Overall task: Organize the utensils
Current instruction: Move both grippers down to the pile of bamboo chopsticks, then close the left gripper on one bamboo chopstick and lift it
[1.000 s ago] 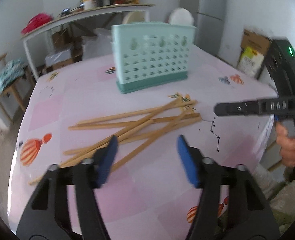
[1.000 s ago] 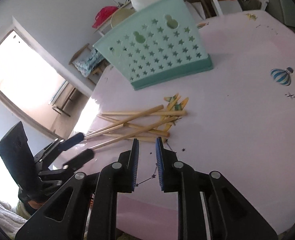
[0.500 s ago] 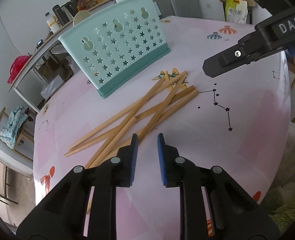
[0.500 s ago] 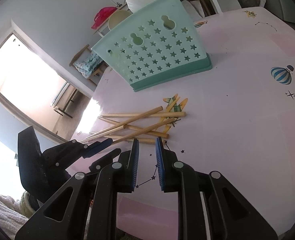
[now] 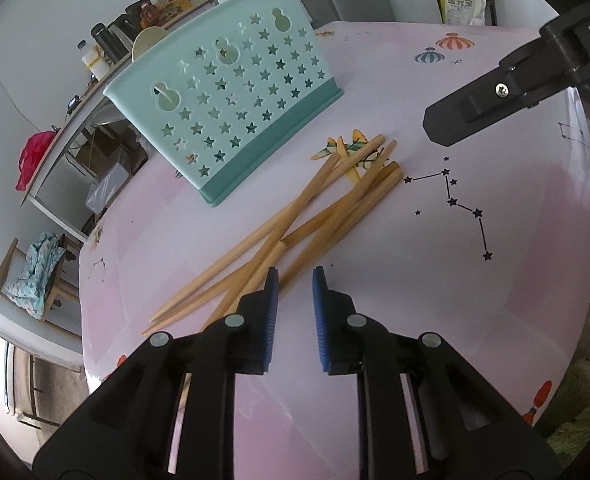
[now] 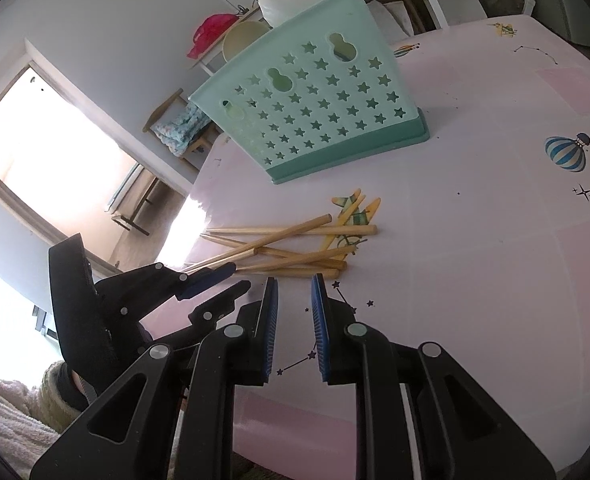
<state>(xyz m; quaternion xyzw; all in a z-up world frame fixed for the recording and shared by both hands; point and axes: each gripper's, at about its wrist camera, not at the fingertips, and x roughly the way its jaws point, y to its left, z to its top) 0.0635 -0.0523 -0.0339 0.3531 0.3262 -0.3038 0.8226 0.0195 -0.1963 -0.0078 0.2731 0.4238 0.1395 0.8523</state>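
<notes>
Hovering low over the near ends of the scattered wooden chopsticks (image 5: 295, 224), the left gripper (image 5: 294, 278) keeps its blue pads a narrow gap apart; whether they pinch a stick I cannot tell. The right gripper (image 6: 294, 284) hangs narrowly parted, empty. Both sit above the pink patterned tablecloth (image 5: 495, 280). Beyond the sticks stands a mint star-perforated plastic basket (image 5: 231, 108).

A round pink table (image 5: 475, 320) printed with balloons and star lines carries a mint star-punched holder (image 5: 231, 108), standing upright. Just in front of the holder lies a loose crossed heap of wooden chopsticks (image 5: 295, 228), apart from it.
</notes>
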